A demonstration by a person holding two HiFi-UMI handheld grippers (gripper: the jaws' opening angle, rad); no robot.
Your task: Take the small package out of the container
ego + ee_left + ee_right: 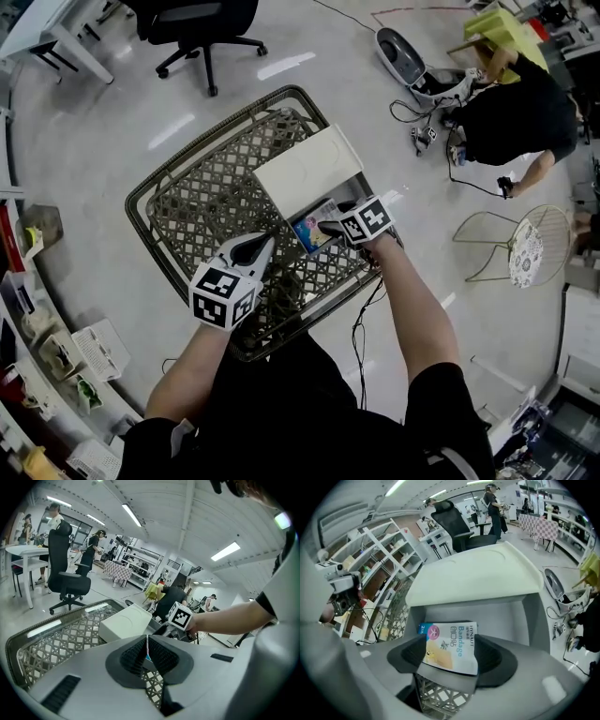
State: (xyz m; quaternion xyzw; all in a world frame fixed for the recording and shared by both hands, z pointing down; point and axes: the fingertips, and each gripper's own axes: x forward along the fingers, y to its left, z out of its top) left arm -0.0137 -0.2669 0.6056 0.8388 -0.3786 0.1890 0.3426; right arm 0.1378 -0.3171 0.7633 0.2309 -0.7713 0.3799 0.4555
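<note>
— What's closest to you?
— My left gripper [263, 246], lower centre of the head view, over the woven basket [197, 206]. Its jaws are pressed together, and a thin white-and-teal strip [147, 651] shows at the seam. I cannot tell what it is.
— And the right?
— My right gripper [451, 658] is clamped on the small package [447, 641], a pad on each side edge. The package sits at centre frame, printed face up, at the open mouth of the white container [305, 169].
— Where's the container?
— In the basket's upper right part, lid over the opening. Beyond, on the floor, are a black office chair [202, 23] at top left, a crouching person [516, 117] at upper right and a wire chair [516, 246] at the right edge.
</note>
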